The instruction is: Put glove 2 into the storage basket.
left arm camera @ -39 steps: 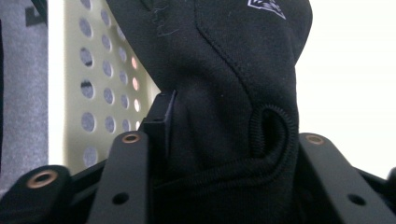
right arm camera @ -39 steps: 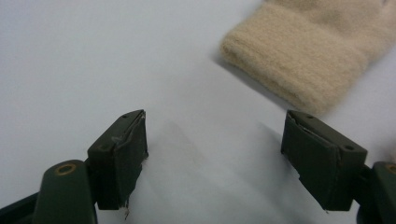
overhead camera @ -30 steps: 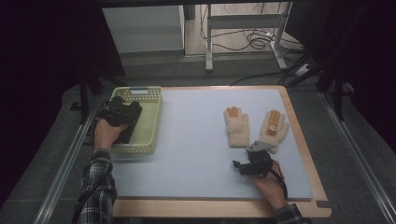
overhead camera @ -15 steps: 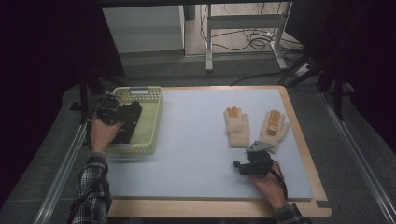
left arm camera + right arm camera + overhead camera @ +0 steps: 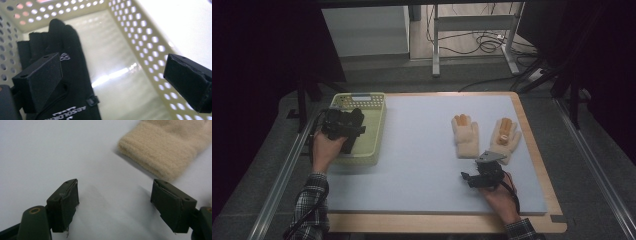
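Both tongs are standing spread and are pinching nothing. Left tongs (image 5: 112, 82) are hanging over the pale yellow perforated basket (image 5: 373, 131) at the left edge of the table (image 5: 422, 170), and their jaws have just been opening; between the two black jaws only the basket floor and part of a black glove (image 5: 67, 75) are showing, and the pads are not pressing on it. This black glove is lying flat inside the basket, against the wall that is at the left in the left gripper view, with white lettering near its cuff and its fingers pointing toward the far wall. In the high view the left tongs (image 5: 343, 125) are covering most of the basket inside, so the glove is hard to see there.

Right tongs (image 5: 115, 205) are resting low over the light blue table surface, near the front right part. Just beyond them the knitted cuff of a beige glove (image 5: 160, 157) is lying on the table, near but apart from the jaws. In the high view two beige gloves with orange fingertips are lying side by side, the left one (image 5: 465, 134) and the right one (image 5: 506, 136), and the right tongs (image 5: 472, 178) are sitting just in front of the right one.
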Tool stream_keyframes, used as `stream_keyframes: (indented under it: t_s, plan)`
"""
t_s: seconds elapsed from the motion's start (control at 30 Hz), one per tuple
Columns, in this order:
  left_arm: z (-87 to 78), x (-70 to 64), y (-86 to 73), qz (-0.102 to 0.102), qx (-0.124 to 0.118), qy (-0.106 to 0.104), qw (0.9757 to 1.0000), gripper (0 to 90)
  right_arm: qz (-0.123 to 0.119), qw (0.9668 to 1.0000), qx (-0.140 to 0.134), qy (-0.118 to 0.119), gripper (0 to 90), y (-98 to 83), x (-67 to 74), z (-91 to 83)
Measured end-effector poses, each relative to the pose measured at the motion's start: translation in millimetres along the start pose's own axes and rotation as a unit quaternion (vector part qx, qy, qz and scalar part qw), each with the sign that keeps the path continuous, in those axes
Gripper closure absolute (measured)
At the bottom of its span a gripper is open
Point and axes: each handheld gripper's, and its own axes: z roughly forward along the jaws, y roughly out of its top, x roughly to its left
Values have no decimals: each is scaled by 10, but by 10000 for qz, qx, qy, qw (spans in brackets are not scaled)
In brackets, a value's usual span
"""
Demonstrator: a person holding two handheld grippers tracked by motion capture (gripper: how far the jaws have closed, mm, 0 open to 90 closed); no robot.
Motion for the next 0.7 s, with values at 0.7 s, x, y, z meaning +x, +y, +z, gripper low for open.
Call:
stream_keyframes:
  t_s: [0.7]
  plan:
    - [-201, -953, -192, 978, -550, -847, 9901, 24, 6, 10000, 7, -5, 220, 0, 2, -1]
